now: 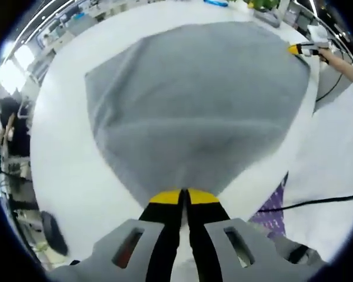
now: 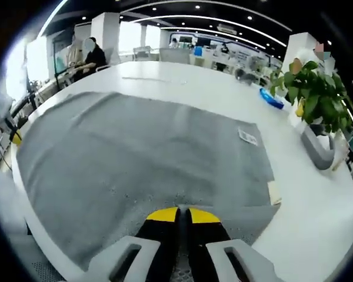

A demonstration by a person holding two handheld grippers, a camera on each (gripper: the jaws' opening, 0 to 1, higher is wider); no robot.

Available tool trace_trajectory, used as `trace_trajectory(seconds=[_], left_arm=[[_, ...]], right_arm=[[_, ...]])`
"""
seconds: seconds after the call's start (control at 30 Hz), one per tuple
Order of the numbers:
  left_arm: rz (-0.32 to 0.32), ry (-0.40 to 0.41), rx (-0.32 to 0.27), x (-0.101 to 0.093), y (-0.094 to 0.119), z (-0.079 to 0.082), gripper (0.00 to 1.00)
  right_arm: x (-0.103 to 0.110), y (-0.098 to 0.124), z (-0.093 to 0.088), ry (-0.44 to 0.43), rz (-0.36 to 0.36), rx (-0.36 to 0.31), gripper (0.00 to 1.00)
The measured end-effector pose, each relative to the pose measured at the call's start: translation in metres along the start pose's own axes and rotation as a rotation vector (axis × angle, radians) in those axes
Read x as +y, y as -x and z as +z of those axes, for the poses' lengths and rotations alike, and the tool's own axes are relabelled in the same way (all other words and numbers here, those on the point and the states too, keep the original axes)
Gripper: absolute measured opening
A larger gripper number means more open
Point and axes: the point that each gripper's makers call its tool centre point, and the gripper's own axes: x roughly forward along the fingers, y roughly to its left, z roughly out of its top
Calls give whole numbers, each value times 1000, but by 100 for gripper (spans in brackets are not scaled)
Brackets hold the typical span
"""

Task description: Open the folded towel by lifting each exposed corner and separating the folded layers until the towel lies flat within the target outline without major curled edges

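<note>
A grey towel (image 1: 194, 88) lies spread over a white table (image 1: 65, 158). In the left gripper view it narrows to a corner at my left gripper (image 1: 184, 197), whose yellow-tipped jaws are shut on that corner, with a soft crease across the cloth just ahead. The right gripper (image 1: 300, 50), held by a hand, sits at the towel's far right corner. In the right gripper view the towel (image 2: 147, 153) stretches wide and mostly flat, a small white label (image 2: 247, 136) near its right edge. My right gripper (image 2: 182, 215) is shut on the near edge of the cloth. The left gripper (image 2: 15, 138) shows at the far left corner.
A potted plant (image 2: 313, 88) in a grey pot and a blue object (image 2: 272, 98) stand on the table (image 2: 317, 205) to the right. People sit at the far left end. A black cable (image 1: 317, 202), a purple item (image 1: 274, 207) and a white sleeve (image 1: 341, 141) lie off the table's edge.
</note>
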Motion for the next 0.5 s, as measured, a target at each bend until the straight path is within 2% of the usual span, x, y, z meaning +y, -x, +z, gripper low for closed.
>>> trace_trajectory(seconds=[0.07, 0.13, 0.17, 0.2, 0.27, 0.33, 0.43, 0.5], left_arm=[[6, -4, 21, 2, 1, -3, 2], [10, 30, 40, 4, 2, -8, 2], [40, 65, 99, 10, 5, -16, 2], [46, 65, 125, 11, 6, -19, 2], [32, 76, 123, 10, 3, -15, 2], [26, 81, 147, 10, 3, -15, 2], [17, 74, 172, 10, 2, -14, 2], [24, 60, 200, 9, 2, -15, 2]], right_arm=[[0, 0, 0, 0, 0, -1, 2], [-2, -1, 1, 2, 0, -3, 1], [-2, -2, 2, 15, 3, 1, 1], [-3, -2, 2, 22, 4, 6, 1], [-3, -4, 3, 44, 1, 19, 1], [-2, -4, 3, 72, -5, 27, 1], [-3, -4, 4, 62, -8, 27, 1], [-4, -4, 3, 20, -7, 16, 1]])
